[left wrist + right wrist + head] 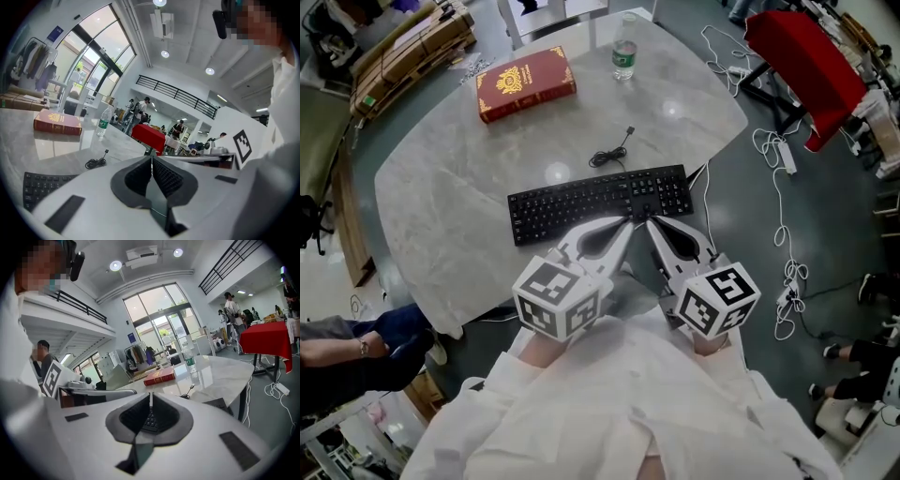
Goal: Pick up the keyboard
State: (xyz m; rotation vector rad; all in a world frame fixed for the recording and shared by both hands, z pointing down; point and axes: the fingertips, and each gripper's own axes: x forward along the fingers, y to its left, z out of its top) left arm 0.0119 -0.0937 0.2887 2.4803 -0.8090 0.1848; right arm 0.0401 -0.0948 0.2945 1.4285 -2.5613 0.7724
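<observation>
Black keyboard (600, 202) flat at mid tabletop (441, 187), coiled cable (609, 155) at its 12 o'clock. Left tongs (625, 225) and right tongs (652, 224) both closed and empty, tips by its 6 o'clock edge. Best to open both, spread toward the 9 and 3 o'clock ends, and pinch the thin, rigid plastic evenly. Glossy marble-look top, so probably slippery.

Glossy marble-look table (441, 197), matt black plastic keyboard (581, 202).
</observation>
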